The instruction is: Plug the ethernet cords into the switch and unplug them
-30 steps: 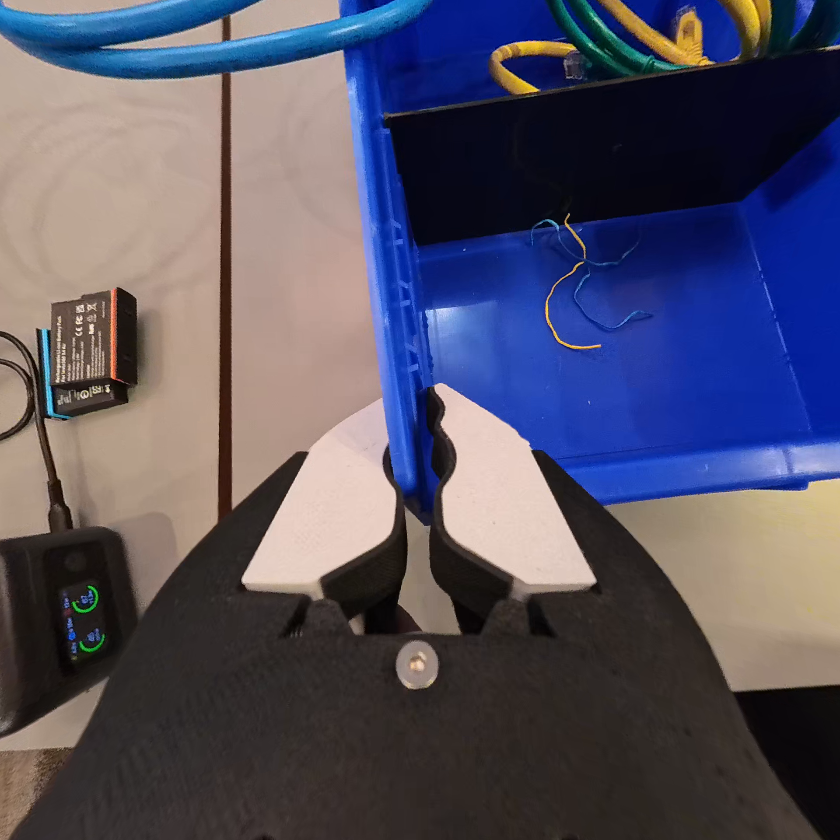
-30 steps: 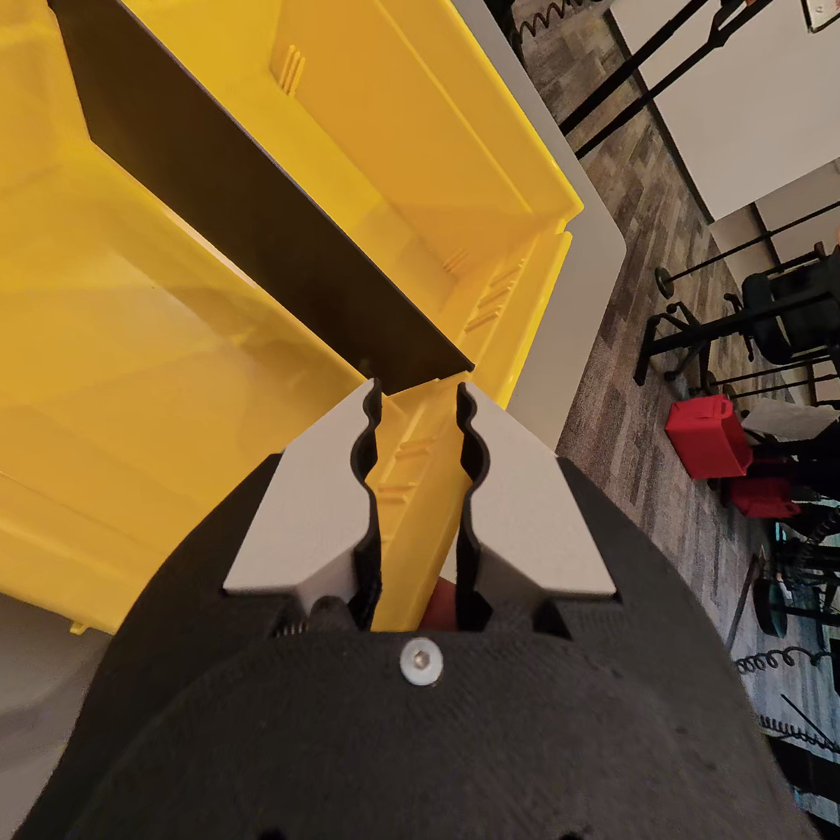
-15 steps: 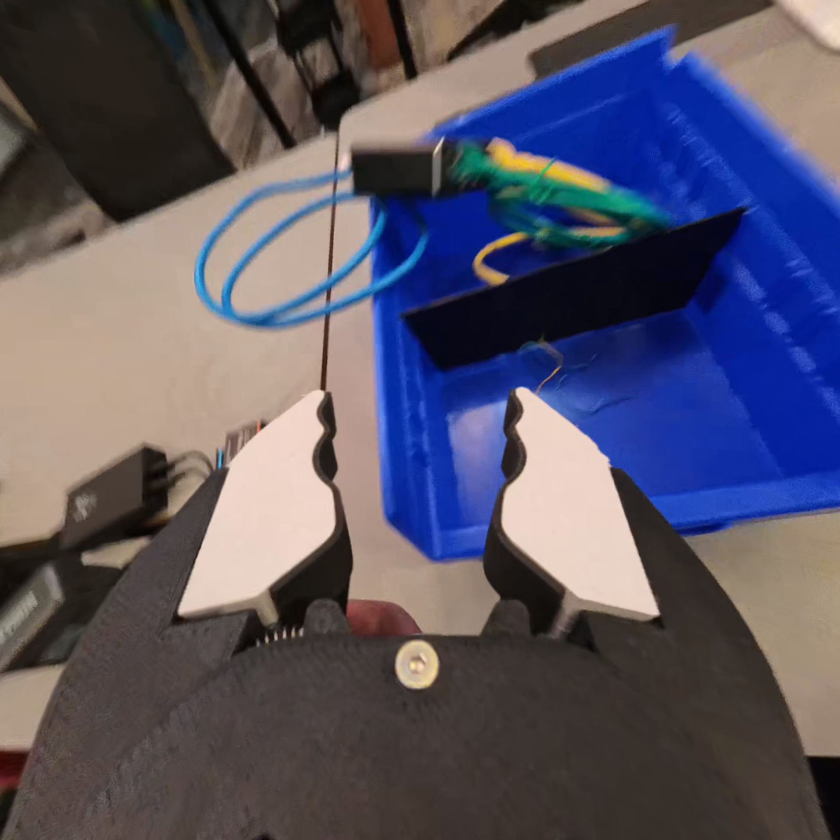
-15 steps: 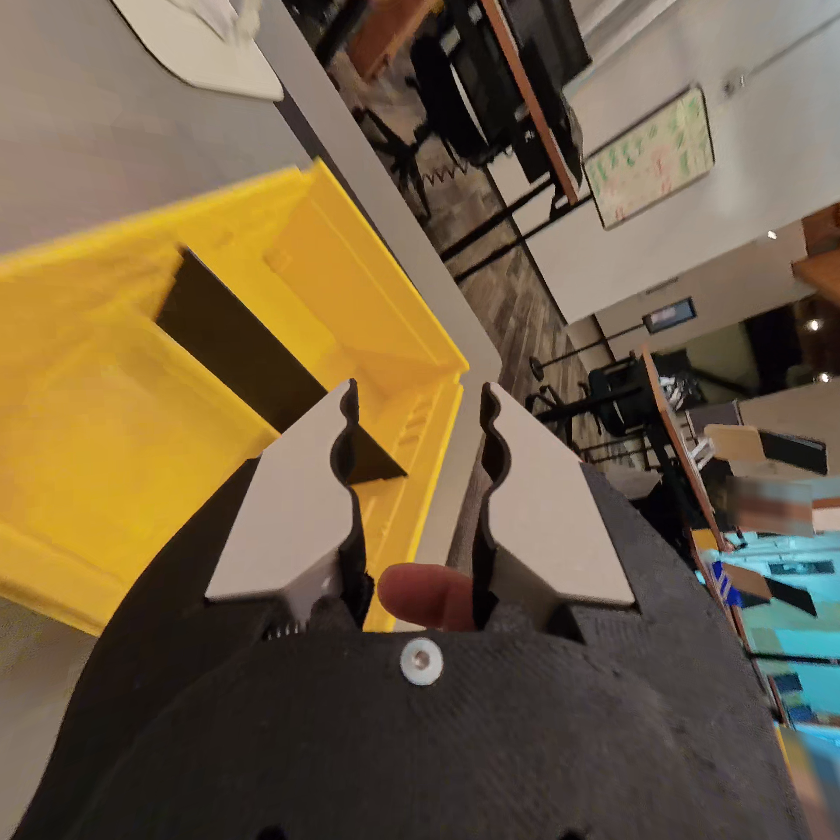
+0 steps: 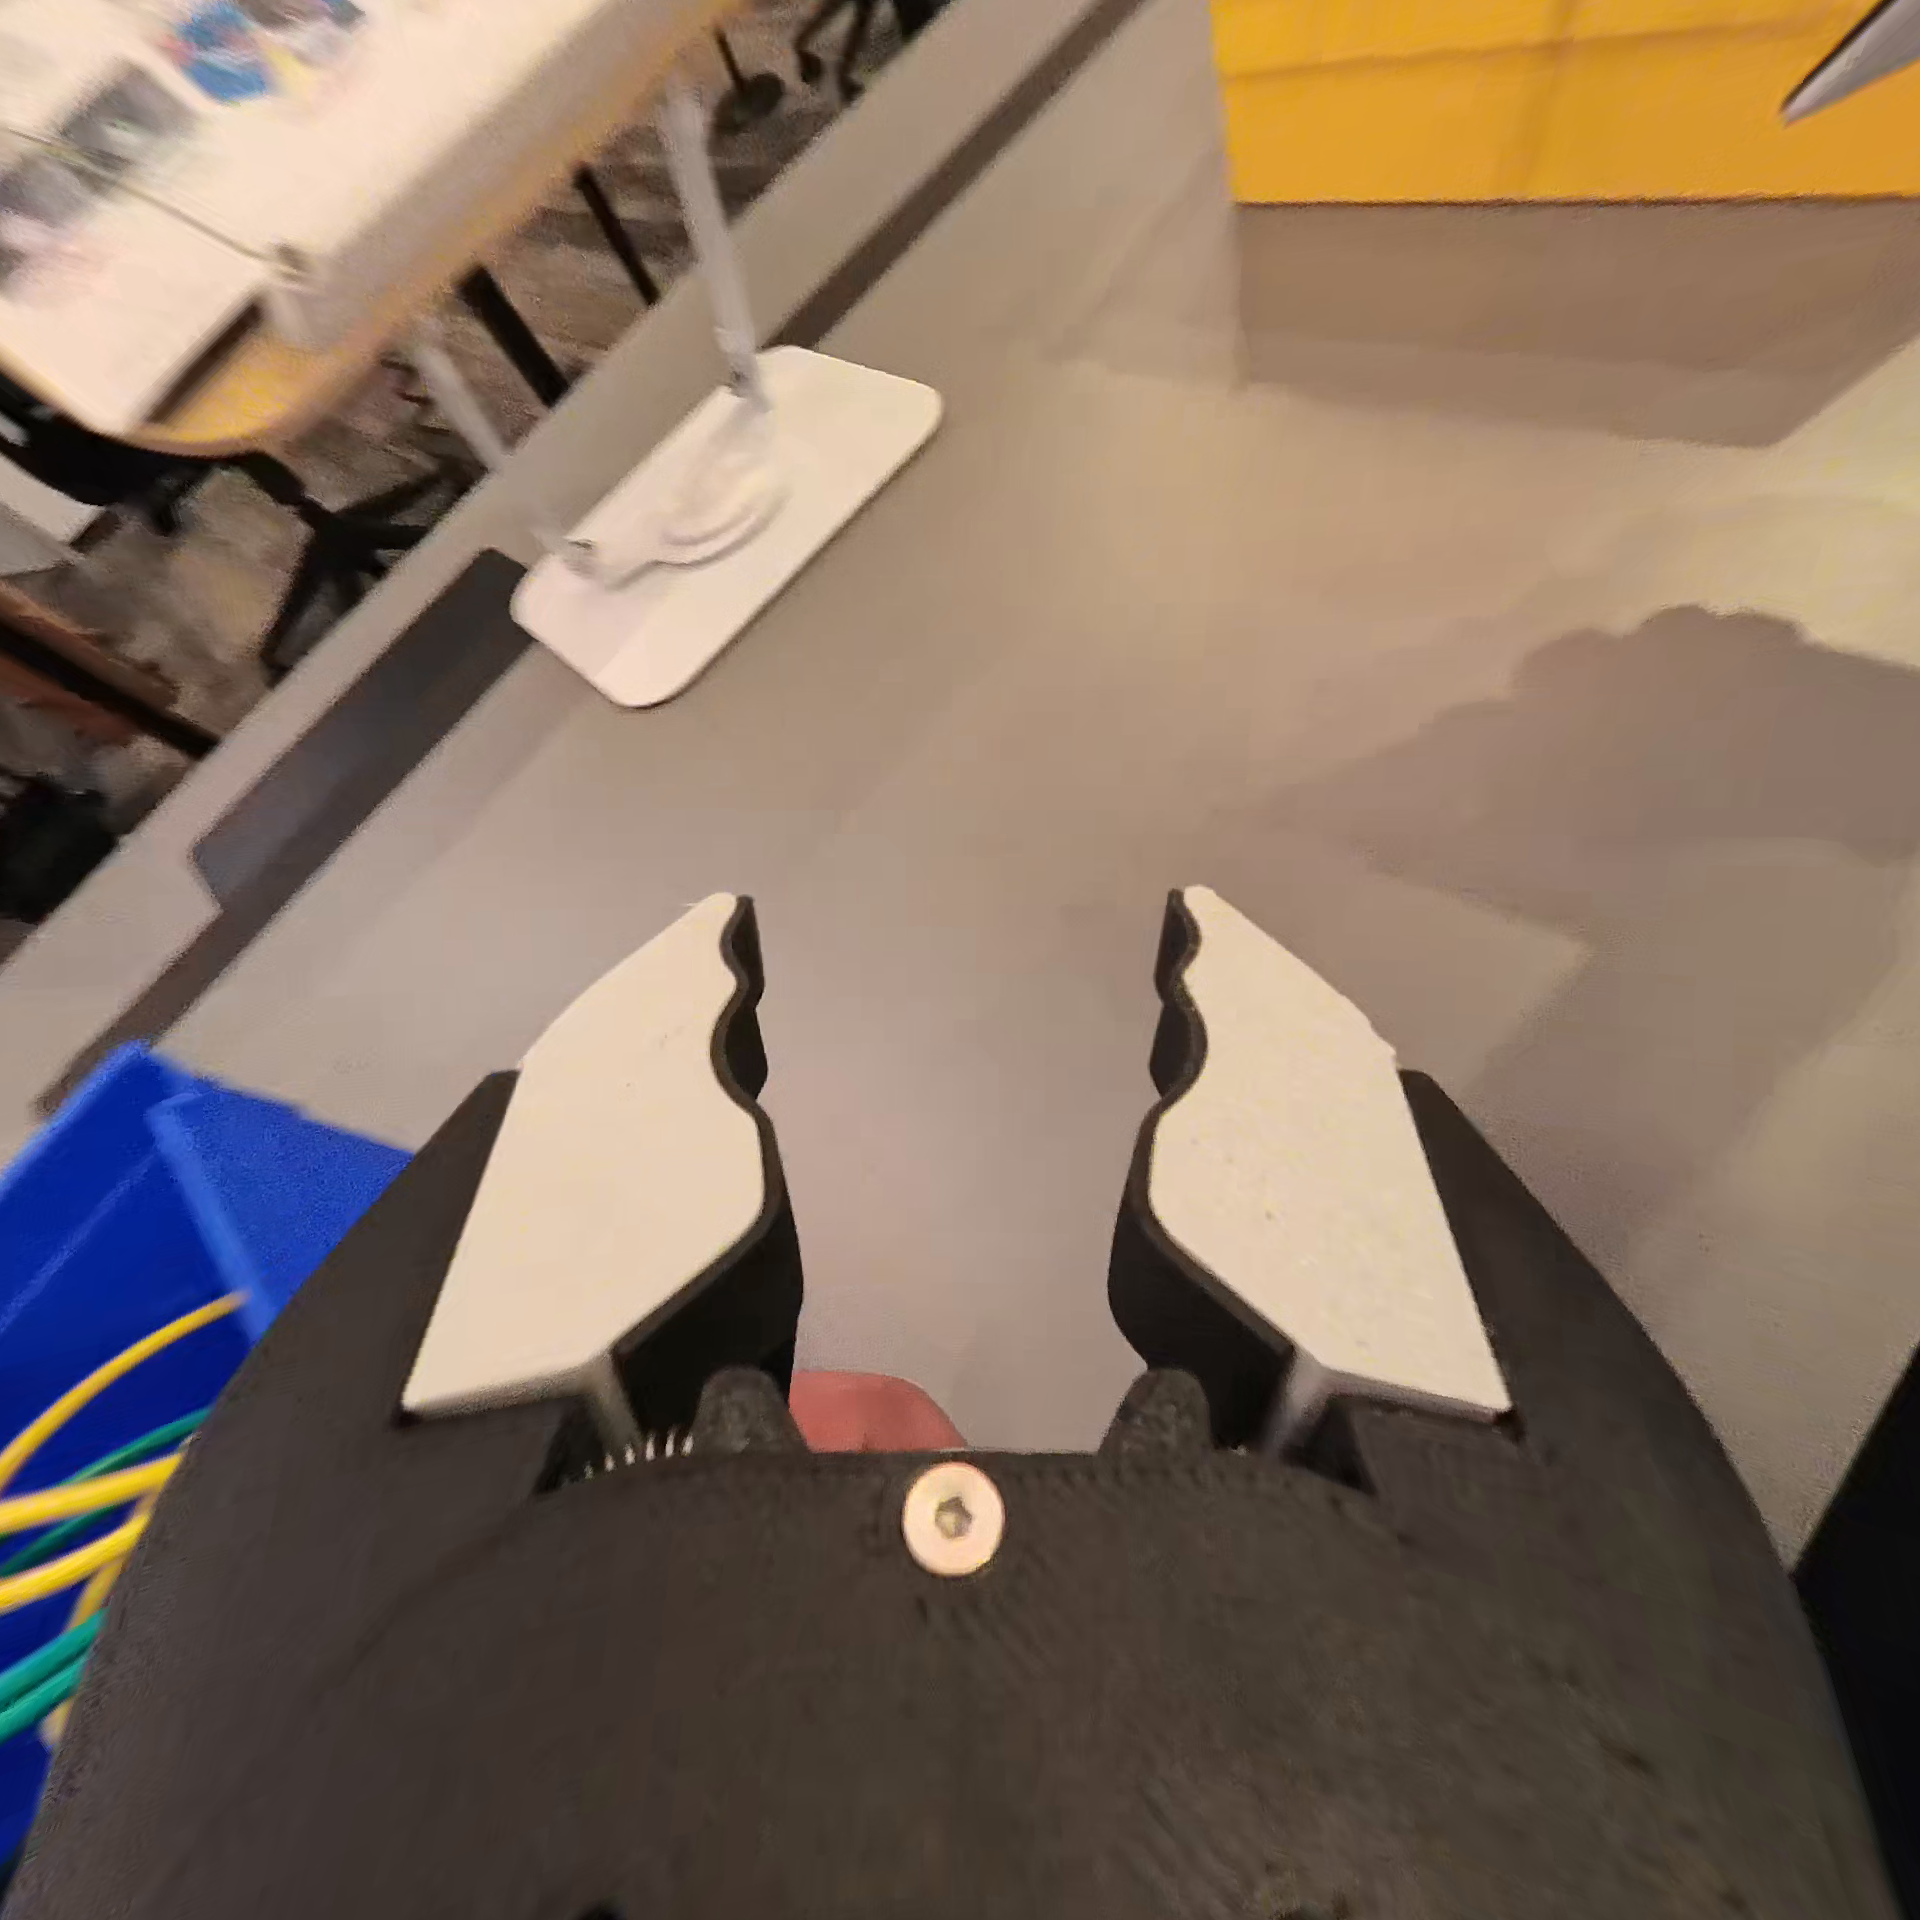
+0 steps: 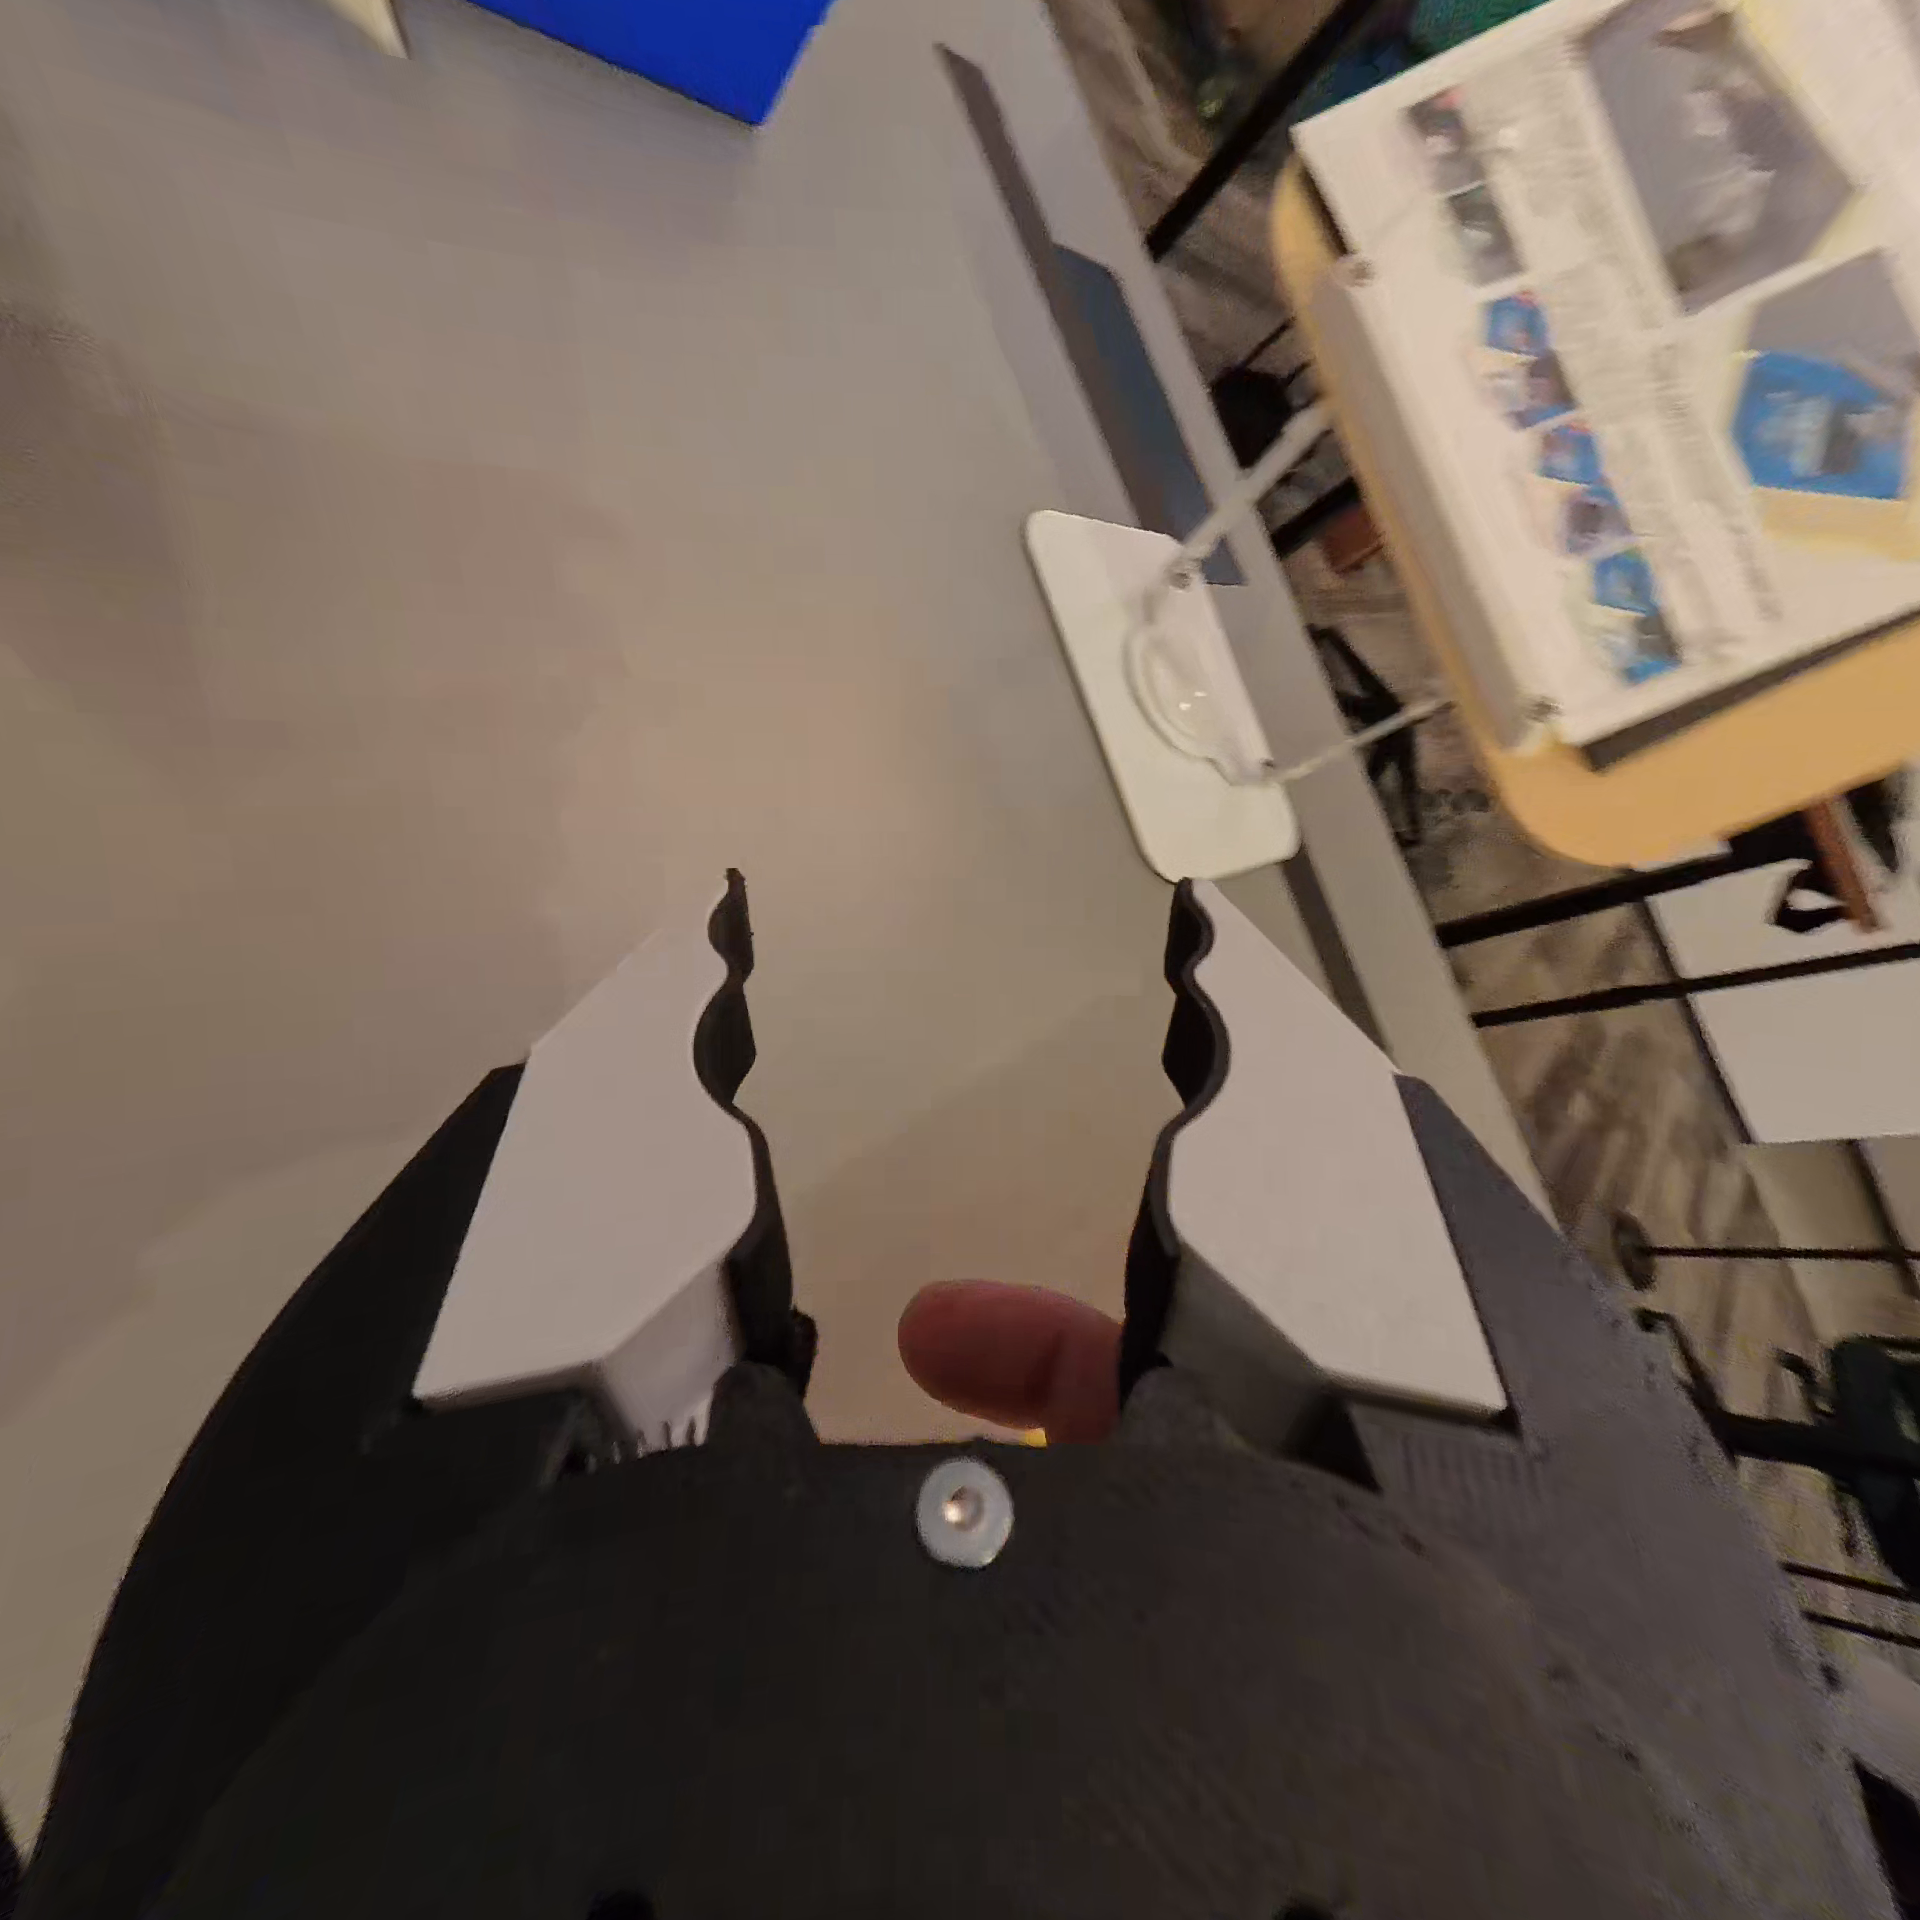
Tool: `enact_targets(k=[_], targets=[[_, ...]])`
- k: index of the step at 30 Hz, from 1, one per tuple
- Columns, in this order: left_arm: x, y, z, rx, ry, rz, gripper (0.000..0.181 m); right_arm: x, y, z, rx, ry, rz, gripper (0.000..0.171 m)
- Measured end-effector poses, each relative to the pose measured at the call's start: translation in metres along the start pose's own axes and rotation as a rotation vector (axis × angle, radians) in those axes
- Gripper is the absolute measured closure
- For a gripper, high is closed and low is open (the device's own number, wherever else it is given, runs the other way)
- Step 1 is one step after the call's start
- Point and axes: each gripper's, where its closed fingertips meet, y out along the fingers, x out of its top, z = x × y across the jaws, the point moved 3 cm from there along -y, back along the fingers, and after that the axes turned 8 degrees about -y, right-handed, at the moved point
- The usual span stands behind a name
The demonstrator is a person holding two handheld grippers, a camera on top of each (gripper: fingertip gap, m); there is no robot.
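**benchrat:** Both tools are empty right now. The left gripper (image 5: 956, 914) has its jaws spread wide over bare grey table (image 5: 1195, 644), and the right gripper (image 6: 956, 894) is the same, gaping with nothing between the fingers. The ethernet cords (image 5: 73, 1496) sit in the blue bin (image 5: 114, 1226) at the lower left of the left wrist view. I only see thin yellow and green strands. The switch isn't in either view.

**patchpanel:** How do you reckon they'll handle?

**benchrat:** My guess is light, floppy, with a slick jacket. Grab the cable and it'll just bend. I'd pinch the hard plug body, or right behind it, so it stays stiff going into a port. The latch tab is probably the fragile bit. Those wavy black finger pads (image 5: 743, 1023) should help grip it. A yellow bin (image 5: 1558, 104) sits far across the matte table, with a glossy white stand base (image 5: 727, 520) near the edge.
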Motion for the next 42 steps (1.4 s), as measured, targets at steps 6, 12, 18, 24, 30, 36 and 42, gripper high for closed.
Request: enact_targets(k=[6,12,18,24,30,36,42], targets=[[-0.040,0.055,-0.029,-0.044,-0.139,0.165,0.106,0.034,0.063,0.055,0.221,0.150,0.002,0.081],[-0.070,0.064,-0.030,-0.024,-0.191,0.254,0.103,0.034,0.109,0.083,0.314,0.381,0.052,0.076],[-0.082,0.056,-0.024,-0.020,-0.228,0.277,0.103,0.033,0.100,0.086,0.256,0.720,0.016,0.081],[-0.066,0.040,-0.017,-0.021,-0.240,0.207,0.106,0.029,0.087,0.091,0.147,0.609,0.059,0.084],[-0.054,0.040,-0.021,0.010,-0.062,0.123,0.114,0.023,0.094,0.083,0.023,0.246,0.083,0.094],[-0.060,0.048,-0.014,0.086,0.132,0.116,0.118,0.022,0.091,0.084,-0.010,0.169,0.098,0.099],[-0.042,0.047,-0.029,0.035,0.161,0.055,0.119,0.028,0.073,0.087,-0.016,0.081,0.075,0.099]])
